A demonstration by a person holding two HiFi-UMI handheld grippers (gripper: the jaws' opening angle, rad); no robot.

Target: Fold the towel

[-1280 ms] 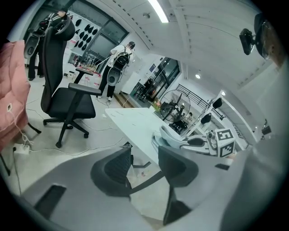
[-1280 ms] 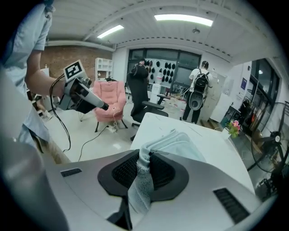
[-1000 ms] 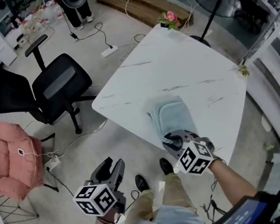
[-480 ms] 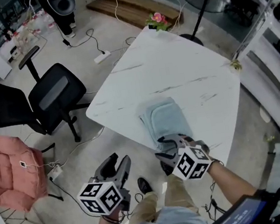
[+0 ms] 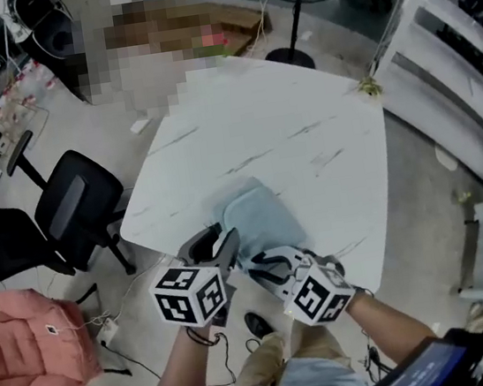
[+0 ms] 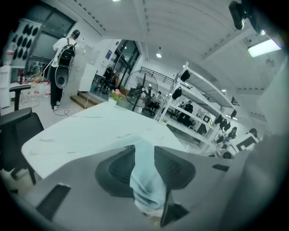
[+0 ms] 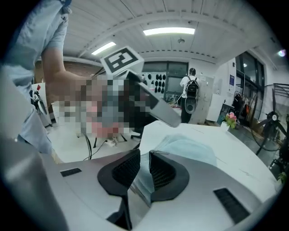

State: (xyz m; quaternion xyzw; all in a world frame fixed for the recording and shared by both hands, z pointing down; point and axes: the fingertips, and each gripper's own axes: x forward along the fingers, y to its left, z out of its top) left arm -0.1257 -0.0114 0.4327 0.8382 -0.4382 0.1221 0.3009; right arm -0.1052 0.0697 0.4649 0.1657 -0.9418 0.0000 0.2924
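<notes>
A light blue towel [image 5: 258, 215] lies folded near the front corner of the white marble table [image 5: 303, 125]. My left gripper [image 5: 220, 244] is at the towel's near left edge. Its jaws have just been closing, and a bunched fold of towel [image 6: 145, 180] sits pinched between the pads. My right gripper [image 5: 268, 269] is at the near right edge. Its jaws have just been closing too, and they grip a thin edge of the towel [image 7: 189, 151]. In the right gripper view the left gripper's marker cube [image 7: 122, 61] shows above the cloth.
A black office chair [image 5: 70, 207] stands left of the table, and a pink padded coat [image 5: 27, 351] lies further left. A fan stand [image 5: 292, 47] is behind the table, white shelving [image 5: 458, 86] is at the right, and a person [image 6: 61, 76] stands far back.
My left gripper came up from beside the table at lower left to the towel's near edge and shut on it. My right gripper stayed at the towel's edge. The head view shifted.
</notes>
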